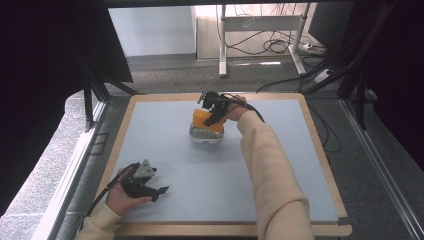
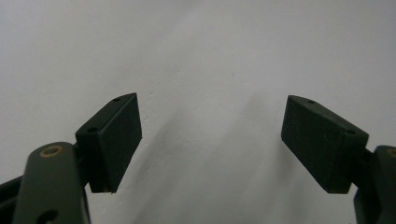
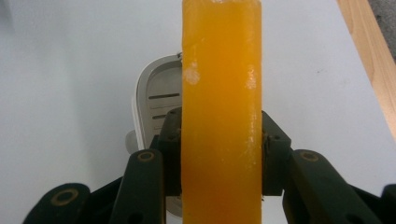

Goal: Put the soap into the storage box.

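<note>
An orange soap bar (image 3: 221, 107) stands on edge between the jaws of my right gripper (image 3: 221, 158), which is shut on it. In the high view the right gripper (image 1: 214, 113) holds the soap bar (image 1: 204, 120) just above a white slotted soap dish (image 1: 206, 135) near the middle of the table's far half. The soap dish (image 3: 156, 98) lies behind the bar in the right gripper view. My left gripper (image 1: 159, 192) rests near the front left of the table, jaws wide apart. Between the left gripper's (image 2: 212, 144) jaws there is just bare table.
The pale blue table top (image 1: 280, 175) has a wooden rim (image 1: 327, 160). Beyond the far edge are a desk frame (image 1: 222, 50) and cables (image 1: 280, 45) on the floor. Dark curtains hang at both sides.
</note>
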Demonstrator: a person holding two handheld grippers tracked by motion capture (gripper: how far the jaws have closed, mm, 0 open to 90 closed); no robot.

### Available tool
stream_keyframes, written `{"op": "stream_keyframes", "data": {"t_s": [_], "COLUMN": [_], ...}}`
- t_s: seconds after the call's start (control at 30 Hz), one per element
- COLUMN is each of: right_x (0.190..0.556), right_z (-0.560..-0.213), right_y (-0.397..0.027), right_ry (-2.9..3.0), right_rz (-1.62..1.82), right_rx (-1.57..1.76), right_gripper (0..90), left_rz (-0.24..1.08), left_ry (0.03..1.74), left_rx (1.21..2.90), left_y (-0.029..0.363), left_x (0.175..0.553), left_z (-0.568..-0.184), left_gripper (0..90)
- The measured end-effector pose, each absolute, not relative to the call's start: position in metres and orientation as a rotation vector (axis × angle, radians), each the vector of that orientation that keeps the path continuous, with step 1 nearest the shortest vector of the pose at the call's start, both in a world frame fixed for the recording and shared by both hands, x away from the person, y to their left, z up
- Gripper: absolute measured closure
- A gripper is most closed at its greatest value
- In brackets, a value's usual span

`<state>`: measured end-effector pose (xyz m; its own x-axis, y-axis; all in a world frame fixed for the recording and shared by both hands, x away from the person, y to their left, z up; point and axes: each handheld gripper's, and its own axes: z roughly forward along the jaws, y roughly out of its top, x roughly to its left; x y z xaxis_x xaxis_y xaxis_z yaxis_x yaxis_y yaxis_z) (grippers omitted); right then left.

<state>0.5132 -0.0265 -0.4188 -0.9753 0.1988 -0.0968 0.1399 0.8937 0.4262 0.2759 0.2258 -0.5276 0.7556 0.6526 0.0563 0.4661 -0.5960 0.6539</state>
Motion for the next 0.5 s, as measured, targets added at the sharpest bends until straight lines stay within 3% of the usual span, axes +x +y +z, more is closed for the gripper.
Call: {"op": "stream_keyframes", "data": {"t_s": [0.5], "right_x": [0.515], "right_z": [-0.436], "right_y": [-0.017], "right_ry": [2.958], "right_rz": [0.573], "right_rx": [0.207], "right_gripper": [61.6], "left_rz": [0.387], "left_ry": [0.837], "left_rx": [2.318], "left_y": [0.226], "left_x": [0.276], "left_z": [-0.528], "left_gripper": [20.3]}}
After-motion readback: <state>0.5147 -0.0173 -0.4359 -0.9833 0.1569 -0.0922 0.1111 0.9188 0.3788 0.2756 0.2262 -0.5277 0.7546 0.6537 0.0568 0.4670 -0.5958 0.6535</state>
